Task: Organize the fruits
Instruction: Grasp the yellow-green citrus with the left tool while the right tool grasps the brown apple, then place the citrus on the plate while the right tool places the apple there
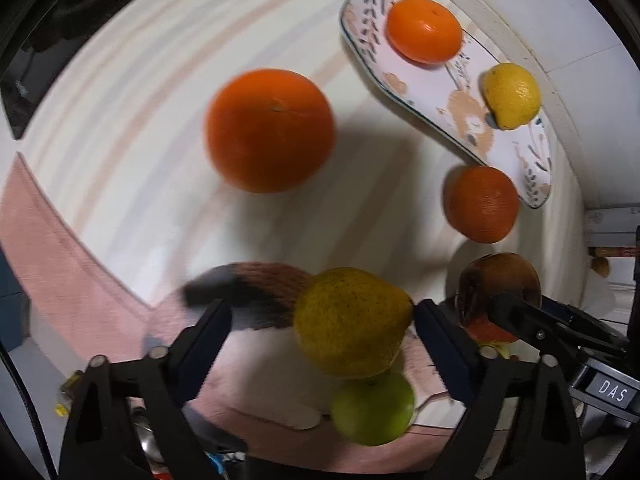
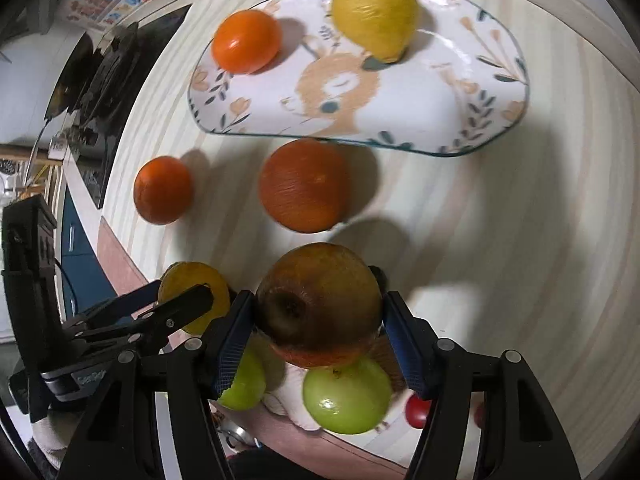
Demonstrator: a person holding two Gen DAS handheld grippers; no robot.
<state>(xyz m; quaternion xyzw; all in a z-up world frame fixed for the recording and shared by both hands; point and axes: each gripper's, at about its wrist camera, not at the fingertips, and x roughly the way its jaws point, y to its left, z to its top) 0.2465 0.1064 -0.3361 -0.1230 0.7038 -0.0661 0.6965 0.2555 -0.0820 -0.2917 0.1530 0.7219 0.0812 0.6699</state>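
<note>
Lemon (image 2: 375, 16) on plate (image 2: 420, 104)

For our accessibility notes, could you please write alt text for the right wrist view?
The right gripper clamps a brownish apple above green apples. Ahead on the table lie two oranges and a deer-print plate holding an orange fruit and a lemon.

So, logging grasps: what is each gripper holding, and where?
Right gripper clamps the brown-red apple by its sides. Left gripper straddles the yellow fruit, not yet gripping.
</note>
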